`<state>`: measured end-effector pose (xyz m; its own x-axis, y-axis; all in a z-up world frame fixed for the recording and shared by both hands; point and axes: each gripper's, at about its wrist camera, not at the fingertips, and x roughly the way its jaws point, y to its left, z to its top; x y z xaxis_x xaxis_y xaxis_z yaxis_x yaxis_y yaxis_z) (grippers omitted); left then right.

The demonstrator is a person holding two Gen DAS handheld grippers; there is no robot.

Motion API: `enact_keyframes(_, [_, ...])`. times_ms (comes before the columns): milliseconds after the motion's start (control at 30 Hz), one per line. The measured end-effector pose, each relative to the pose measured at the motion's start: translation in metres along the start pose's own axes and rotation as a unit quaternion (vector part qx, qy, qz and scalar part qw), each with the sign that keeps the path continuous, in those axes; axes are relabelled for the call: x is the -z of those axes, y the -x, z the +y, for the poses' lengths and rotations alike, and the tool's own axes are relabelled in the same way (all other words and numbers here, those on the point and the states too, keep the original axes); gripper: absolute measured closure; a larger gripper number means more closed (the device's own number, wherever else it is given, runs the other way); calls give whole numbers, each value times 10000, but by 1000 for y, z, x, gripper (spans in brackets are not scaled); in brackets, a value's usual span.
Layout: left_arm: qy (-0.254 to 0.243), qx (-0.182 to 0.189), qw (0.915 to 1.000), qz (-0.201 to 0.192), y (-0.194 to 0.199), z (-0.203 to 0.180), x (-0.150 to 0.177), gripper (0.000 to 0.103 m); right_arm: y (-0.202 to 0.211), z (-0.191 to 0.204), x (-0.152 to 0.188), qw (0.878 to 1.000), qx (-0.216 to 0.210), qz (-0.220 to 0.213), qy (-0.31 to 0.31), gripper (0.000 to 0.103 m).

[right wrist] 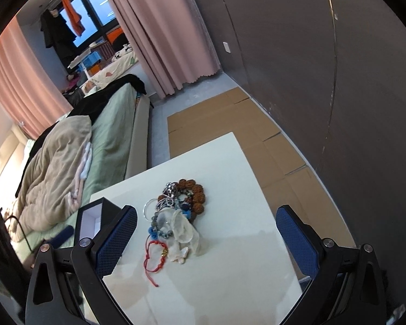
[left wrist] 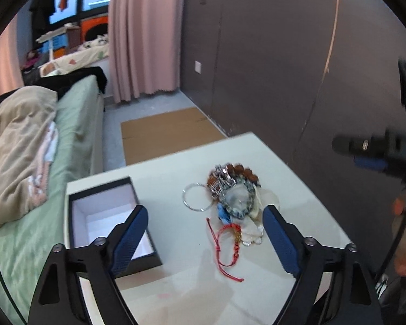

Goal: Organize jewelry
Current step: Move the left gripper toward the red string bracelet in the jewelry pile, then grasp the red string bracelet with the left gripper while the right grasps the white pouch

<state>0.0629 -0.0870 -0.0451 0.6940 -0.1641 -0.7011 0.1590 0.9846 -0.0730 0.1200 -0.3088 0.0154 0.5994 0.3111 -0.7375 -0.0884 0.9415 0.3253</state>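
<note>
1. A heap of jewelry lies on a glossy white square tabletop, near the middle and closer to the far edge than to the near one.
2. The heap holds a bracelet of large knobbly brown wooden beads, a strand of small silver and dark beads, a bracelet of grey-blue stone beads, small bright blue pieces, and crumpled clear plastic bags.
3. A thin silver wire bangle lies flat, touching the left side of the heap.
4. A red braided cord bracelet with small gold beads lies at the near side of the heap, its loose cord tails trailing towards the near edge.
5. An open black rectangular box with a white lining sits by the left edge of the tabletop, well apart from the heap.
6. No brand, label or legible writing shows on the jewelry or the box.
7. The left gripper, black with blue textured pads, has its jaws wide apart and grips nothing. It hovers above the tabletop; the red bracelet lies between its fingers and the heap lies just beyond the tips.
8. The right gripper, of the same build, also stands wide open and empty. The heap and red bracelet lie between its fingers, nearer the left one.
9. The left view shows the right gripper's blurred dark body at the right.
</note>
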Motion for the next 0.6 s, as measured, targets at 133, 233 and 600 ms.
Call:
enact_keyframes(133, [-51, 4, 9991, 417, -24, -3, 4, 32, -5, -8, -3, 10000, 39, 45, -42, 0])
enact_keyframes(233, [69, 39, 9982, 596, -38, 0, 8, 37, -9, -12, -5, 9999, 14, 125, -90, 0])
enact_keyframes(600, [-155, 37, 9910, 1333, -80, -7, 21, 55, -23, -12, -7, 9996, 50, 290, -19, 0])
